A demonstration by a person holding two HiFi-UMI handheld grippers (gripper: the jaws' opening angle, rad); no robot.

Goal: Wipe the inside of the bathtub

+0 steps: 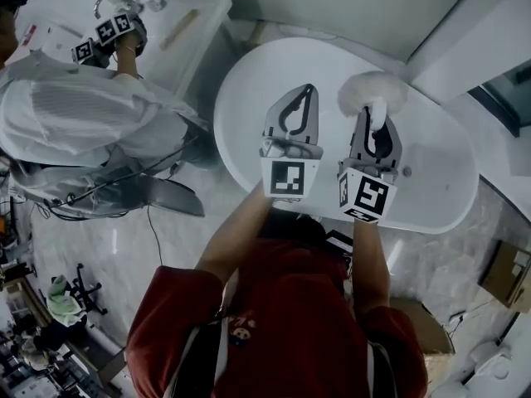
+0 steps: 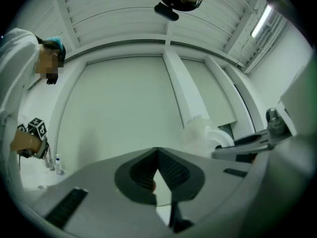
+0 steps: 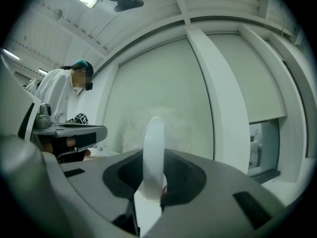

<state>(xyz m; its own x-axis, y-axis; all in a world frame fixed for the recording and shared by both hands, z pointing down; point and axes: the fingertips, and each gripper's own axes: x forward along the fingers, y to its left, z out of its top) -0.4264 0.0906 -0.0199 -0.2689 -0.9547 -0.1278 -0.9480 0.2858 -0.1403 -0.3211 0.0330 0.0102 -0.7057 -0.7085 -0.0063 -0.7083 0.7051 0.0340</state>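
Observation:
The white oval bathtub lies below me in the head view. My right gripper is held over its far side, shut on the white handle of a fluffy white wiper. The wiper's fuzzy head sticks out beyond the jaws, against the pale wall. My left gripper hovers beside it to the left, over the tub, shut with nothing between its jaws; the tips meet at a point. From the left gripper view the wiper and the right gripper show at the right.
A second person in a white coat stands at left, holding another gripper with marker cubes over a white counter. Cables trail on the tiled floor. A cardboard box sits at right.

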